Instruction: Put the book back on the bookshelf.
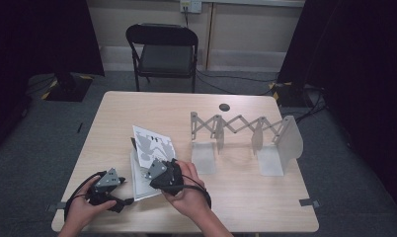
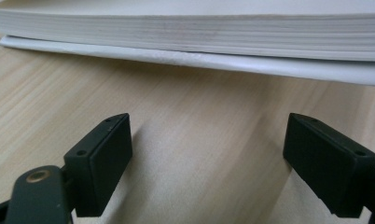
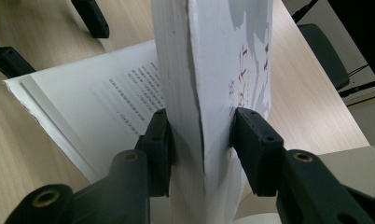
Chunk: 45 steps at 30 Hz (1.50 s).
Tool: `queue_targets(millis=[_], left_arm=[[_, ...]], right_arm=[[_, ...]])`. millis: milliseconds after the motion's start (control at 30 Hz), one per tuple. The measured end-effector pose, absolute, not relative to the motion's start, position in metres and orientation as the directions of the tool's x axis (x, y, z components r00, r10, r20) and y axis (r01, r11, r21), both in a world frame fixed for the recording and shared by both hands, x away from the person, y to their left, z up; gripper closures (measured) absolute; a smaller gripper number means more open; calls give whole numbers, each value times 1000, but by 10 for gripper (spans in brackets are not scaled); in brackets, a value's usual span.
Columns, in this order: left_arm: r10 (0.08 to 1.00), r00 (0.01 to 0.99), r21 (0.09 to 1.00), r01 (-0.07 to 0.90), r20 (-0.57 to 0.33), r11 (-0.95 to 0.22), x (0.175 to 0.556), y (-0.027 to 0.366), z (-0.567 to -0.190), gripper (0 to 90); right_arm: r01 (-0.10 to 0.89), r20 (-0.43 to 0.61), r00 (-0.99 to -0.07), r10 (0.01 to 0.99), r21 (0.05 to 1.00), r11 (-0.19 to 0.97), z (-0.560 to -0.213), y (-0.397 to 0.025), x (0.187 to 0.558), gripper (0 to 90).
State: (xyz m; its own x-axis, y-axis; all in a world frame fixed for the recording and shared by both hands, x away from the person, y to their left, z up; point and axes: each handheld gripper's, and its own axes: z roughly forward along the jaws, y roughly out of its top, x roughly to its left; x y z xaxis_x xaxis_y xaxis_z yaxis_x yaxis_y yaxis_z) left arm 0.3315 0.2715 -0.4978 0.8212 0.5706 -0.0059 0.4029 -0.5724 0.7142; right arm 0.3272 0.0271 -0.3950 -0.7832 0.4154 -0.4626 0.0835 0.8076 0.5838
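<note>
1. A white paperback book with a grey-and-red printed cover (image 1: pixel 149 160) is lying opened on the pale wooden surface (image 1: pixel 236 207), toward its near-left part.
2. The right claw (image 3: pixel 199 140) is gripping the book's raised front cover together with a thick block of pages, jaws pressing both faces, while printed pages below are lying flat.
3. The left claw (image 2: pixel 206 154) is resting just left of the book, jaws spread wide, nothing between them, facing the book's page edges across bare wood.
4. A grey metal expanding book rack (image 1: pixel 246 136) is standing right of the book, well apart from it.
5. Bare wood is lying open between book and rack.
</note>
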Motion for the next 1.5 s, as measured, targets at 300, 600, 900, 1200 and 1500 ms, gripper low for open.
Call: queue_targets(millis=[300, 600, 900, 1200, 1500], left_arm=[[563, 826, 718, 396, -7, -572, 334, 263, -502, 0], [582, 813, 717, 407, -2, -566, 338, 259, -502, 0], [631, 776, 700, 456, -9, -550, 344, 251, -500, 7], [628, 778, 729, 425, 9, -537, 345, 250, -492, 163], [686, 727, 738, 449, 28, -505, 345, 254, -486, 176]], right_arm=[[91, -454, -790, 413, 579, 810, -389, 27, 328, 593], [96, -446, -796, 410, 576, 812, -380, 26, 328, 602], [96, -445, -804, 395, 558, 824, -372, 26, 327, 609], [101, -439, -812, 384, 542, 834, -366, 30, 329, 609], [101, -435, -819, 375, 535, 839, -361, 32, 331, 611]])
